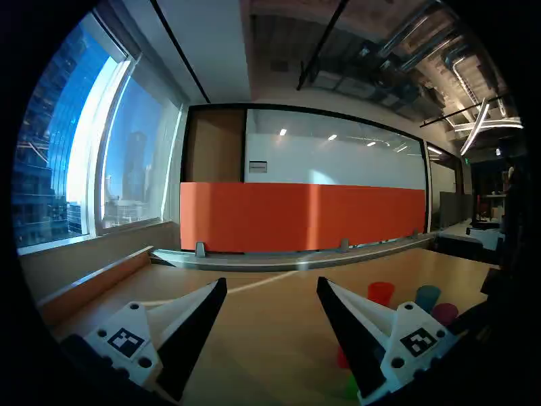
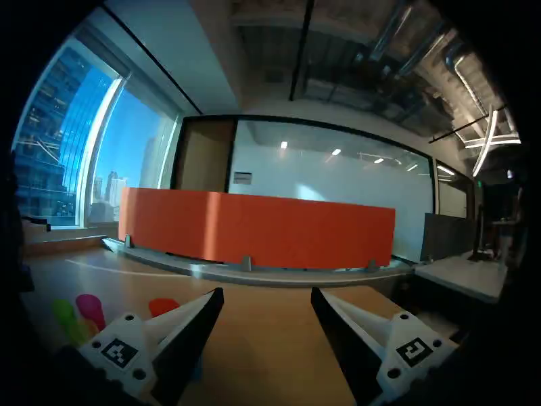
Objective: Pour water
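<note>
Several small coloured plastic cups (image 1: 427,298) stood upright on the pale wooden worktop (image 1: 270,338), right of the left tongs (image 1: 270,281) and left of the right tongs (image 2: 266,291). Both tongs were released and empty; neither was judged clearly nearer. An orange partition (image 2: 270,233) and tall windows (image 1: 132,169) lay beyond.

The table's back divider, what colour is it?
The divider is orange, clearest in the right gripper view.

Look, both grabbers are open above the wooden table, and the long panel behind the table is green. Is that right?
Not quite: the long panel is orange, not green, as the left gripper view shows. The rest holds: the left gripper and the right gripper are both open above the wooden table.
</note>
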